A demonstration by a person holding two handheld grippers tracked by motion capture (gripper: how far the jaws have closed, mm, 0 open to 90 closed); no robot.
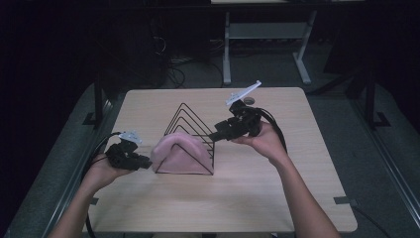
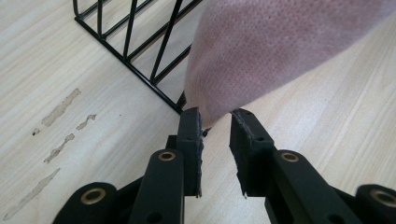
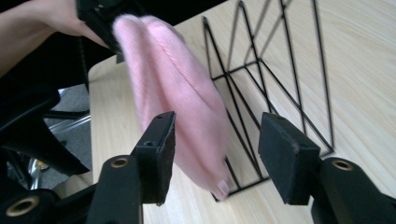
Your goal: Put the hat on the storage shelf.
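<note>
Left gripper view, pink cloth (image 2: 275, 51) between left claw (image 2: 217, 123) tips (parted)

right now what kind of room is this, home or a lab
Probably a lab or recording workspace, not a home: a bare light wood table in a dark room, another metal-legged bench behind it, loose cables on the floor, and a person working a handheld tool in each hand.

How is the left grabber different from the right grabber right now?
The left gripper sits low, near the table, while the right gripper is held higher, beside the black wire rack. The left gripper's jaws are nearly shut, at the corner of the pink cloth; the right gripper's jaws stand wide open around nothing. Both are black, hand-held, and point toward the pink cloth.
</note>
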